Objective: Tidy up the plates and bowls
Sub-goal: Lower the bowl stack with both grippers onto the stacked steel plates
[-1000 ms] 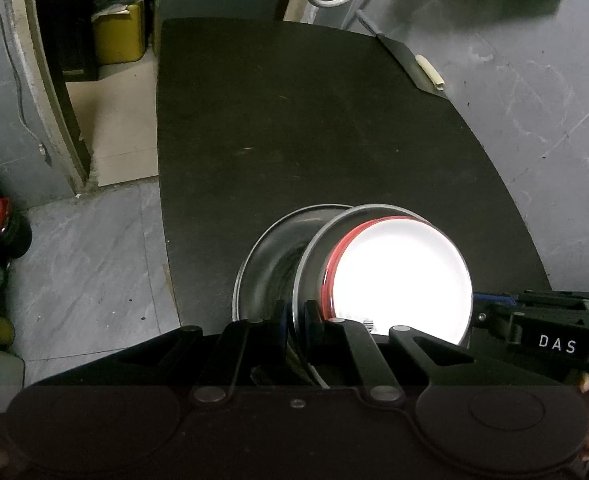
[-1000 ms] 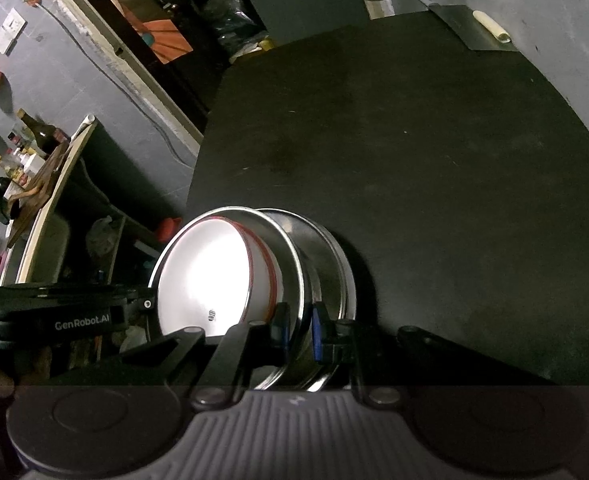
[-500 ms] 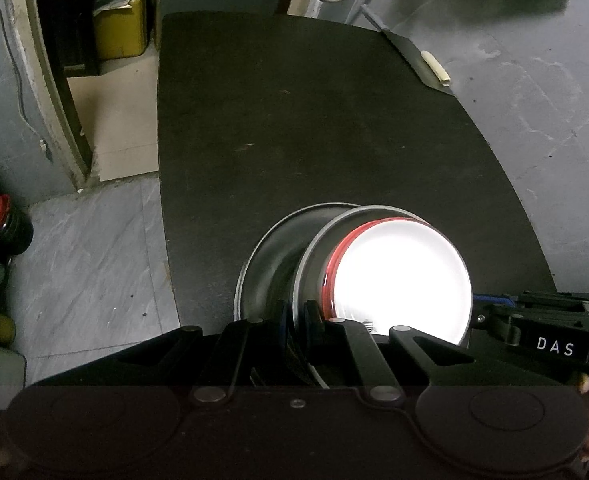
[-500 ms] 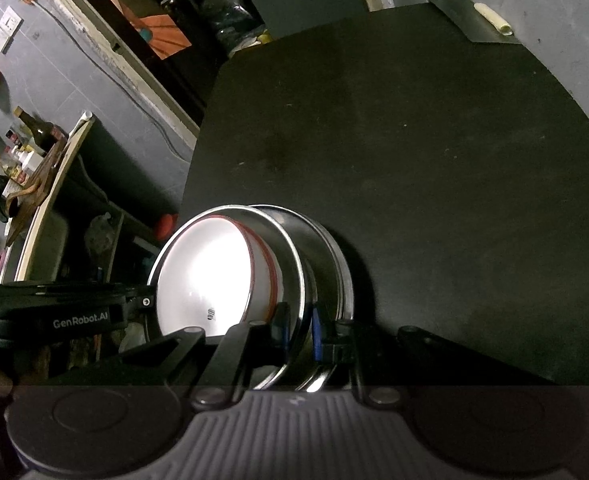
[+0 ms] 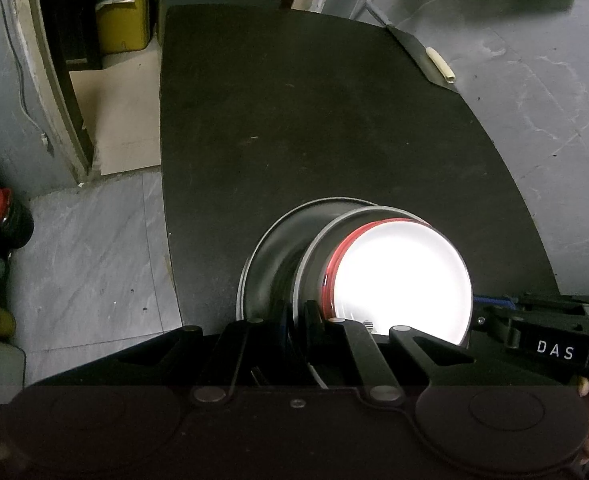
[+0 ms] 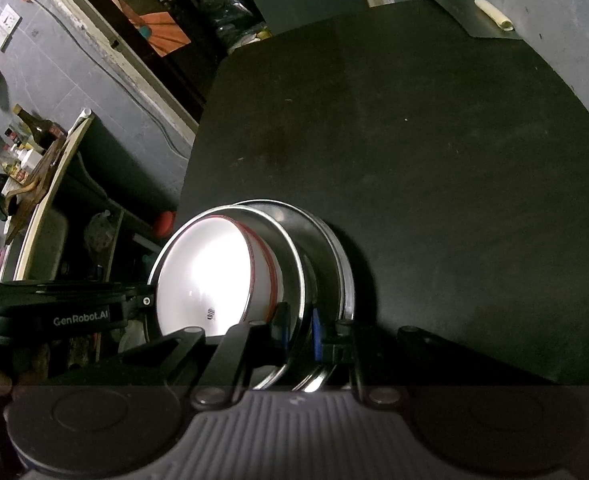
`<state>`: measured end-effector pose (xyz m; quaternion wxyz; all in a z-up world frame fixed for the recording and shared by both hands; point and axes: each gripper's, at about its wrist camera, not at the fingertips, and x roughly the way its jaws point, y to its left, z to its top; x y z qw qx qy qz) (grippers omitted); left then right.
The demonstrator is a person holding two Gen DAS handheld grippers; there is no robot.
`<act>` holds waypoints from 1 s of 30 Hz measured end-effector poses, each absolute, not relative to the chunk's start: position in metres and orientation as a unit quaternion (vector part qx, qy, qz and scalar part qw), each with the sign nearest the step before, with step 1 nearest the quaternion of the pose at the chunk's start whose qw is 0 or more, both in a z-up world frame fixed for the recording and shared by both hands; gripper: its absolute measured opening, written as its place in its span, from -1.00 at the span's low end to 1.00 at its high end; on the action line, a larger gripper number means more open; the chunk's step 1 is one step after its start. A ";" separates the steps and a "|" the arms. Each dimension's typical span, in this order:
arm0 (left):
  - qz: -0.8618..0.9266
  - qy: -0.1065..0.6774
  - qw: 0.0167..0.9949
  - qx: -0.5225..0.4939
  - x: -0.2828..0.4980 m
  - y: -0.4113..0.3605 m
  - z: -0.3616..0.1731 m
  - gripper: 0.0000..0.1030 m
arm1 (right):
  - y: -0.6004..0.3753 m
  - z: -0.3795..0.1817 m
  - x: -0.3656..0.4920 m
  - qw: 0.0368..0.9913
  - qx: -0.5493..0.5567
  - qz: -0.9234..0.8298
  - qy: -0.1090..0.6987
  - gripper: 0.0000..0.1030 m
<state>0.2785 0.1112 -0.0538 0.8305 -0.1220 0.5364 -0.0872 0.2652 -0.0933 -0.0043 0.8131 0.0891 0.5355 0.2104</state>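
The black table (image 5: pixel 314 120) has a matte top with a curved edge. At its far corner lies a flat dark sheet (image 5: pixel 418 52), and a pale roll (image 5: pixel 440 63) rests on this sheet.

The left gripper (image 5: pixel 294 316) pinches the rim of a steel bowl (image 5: pixel 314 248) that holds a white plate (image 5: pixel 402 280) with a red edge, above the black bench (image 5: pixel 314 120). The right gripper (image 5: pixel 534 344) reaches in at 3 o'clock. A knife (image 5: pixel 418 54) lies at 1 o'clock.
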 end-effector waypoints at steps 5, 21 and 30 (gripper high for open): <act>-0.087 0.537 0.830 -0.122 0.279 0.111 -0.055 -0.88 | -0.093 -0.006 0.266 0.812 0.089 0.210 0.538 -0.74; -0.084 0.540 0.828 -0.124 0.280 0.112 -0.057 -0.88 | -0.095 -0.007 0.267 0.810 0.093 0.210 0.540 -0.71; -0.078 0.531 0.834 -0.127 0.277 0.112 -0.054 -0.87 | -0.095 -0.006 0.265 0.813 0.089 0.210 0.536 -0.71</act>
